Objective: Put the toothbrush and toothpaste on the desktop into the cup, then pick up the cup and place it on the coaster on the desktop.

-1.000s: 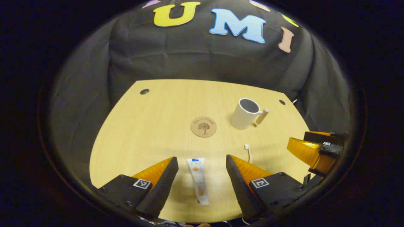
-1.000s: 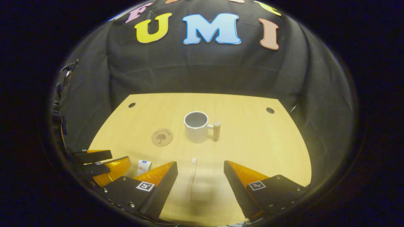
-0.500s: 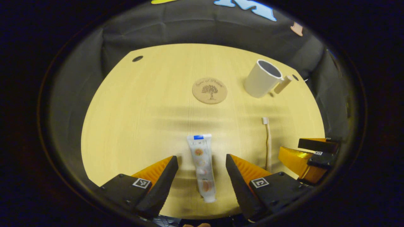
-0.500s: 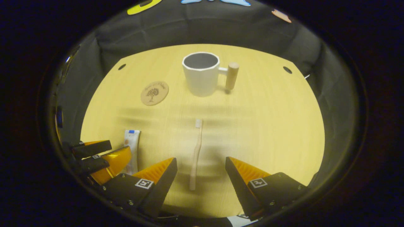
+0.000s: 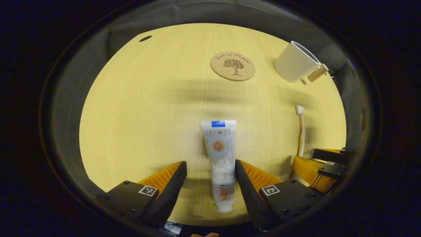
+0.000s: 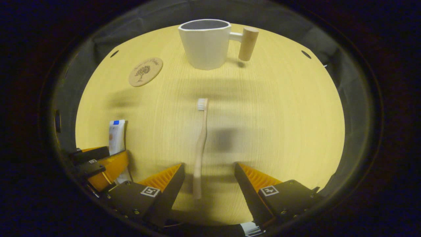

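A white toothpaste tube (image 5: 219, 161) with a blue end lies flat on the wooden desktop (image 5: 148, 108), its lower half between the fingers of my open left gripper (image 5: 210, 172), close to the right finger. A wooden toothbrush (image 6: 200, 144) with white bristles lies lengthwise, its handle end between the fingers of my open right gripper (image 6: 209, 172). The white cup (image 6: 205, 42) with a wooden peg handle stands upright at the far side. A round cork coaster (image 5: 233, 65) lies left of the cup. The toothbrush (image 5: 300, 128) and cup (image 5: 296, 62) also show in the left gripper view.
The right gripper (image 5: 320, 166) appears at the lower right of the left gripper view, and the left gripper (image 6: 98, 164) at the lower left of the right gripper view. Small dark holes (image 6: 306, 54) mark the desktop's far corners. Black cloth walls surround the desk.
Both grippers have dropped lower and moved forward over the desk. The toothpaste and the toothbrush now lie deeper between their fingers, and the cup and coaster look closer.
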The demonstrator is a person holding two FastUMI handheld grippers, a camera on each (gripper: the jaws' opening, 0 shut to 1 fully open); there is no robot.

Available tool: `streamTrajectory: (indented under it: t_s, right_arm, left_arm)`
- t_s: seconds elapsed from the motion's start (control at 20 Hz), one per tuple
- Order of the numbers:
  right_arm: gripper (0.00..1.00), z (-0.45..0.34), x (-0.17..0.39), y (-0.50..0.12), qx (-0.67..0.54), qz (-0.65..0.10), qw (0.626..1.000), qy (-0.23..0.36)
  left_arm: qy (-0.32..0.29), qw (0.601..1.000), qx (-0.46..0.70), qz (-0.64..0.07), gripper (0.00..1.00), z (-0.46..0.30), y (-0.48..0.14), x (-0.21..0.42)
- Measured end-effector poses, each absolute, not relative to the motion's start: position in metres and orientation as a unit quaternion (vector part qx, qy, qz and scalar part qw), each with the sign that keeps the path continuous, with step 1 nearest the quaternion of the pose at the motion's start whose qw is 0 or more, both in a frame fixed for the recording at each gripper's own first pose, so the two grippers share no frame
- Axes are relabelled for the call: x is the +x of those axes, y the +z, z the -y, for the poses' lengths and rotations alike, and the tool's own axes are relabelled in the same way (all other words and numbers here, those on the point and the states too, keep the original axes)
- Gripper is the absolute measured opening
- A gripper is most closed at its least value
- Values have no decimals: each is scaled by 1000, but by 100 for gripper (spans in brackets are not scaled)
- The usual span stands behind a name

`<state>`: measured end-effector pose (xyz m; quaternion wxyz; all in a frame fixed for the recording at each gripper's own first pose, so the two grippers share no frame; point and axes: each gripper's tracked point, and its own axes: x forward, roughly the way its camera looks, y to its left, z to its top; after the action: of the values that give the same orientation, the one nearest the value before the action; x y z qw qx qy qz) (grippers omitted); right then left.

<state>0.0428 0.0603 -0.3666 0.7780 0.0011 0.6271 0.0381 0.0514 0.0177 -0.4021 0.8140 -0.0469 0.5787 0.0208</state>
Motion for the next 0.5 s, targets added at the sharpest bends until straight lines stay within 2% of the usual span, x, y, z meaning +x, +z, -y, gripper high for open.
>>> streamTrajectory:
  t_s: [0.05,0.5]
  right_arm:
    - [94,-60,41,-368,-2,-634,773,37]
    - [96,-61,44,-368,11,-673,740,18]
  left_arm:
    - [23,812,-41,-582,96,-18,-404,51]
    - [27,803,-34,-595,96,-15,-404,52]
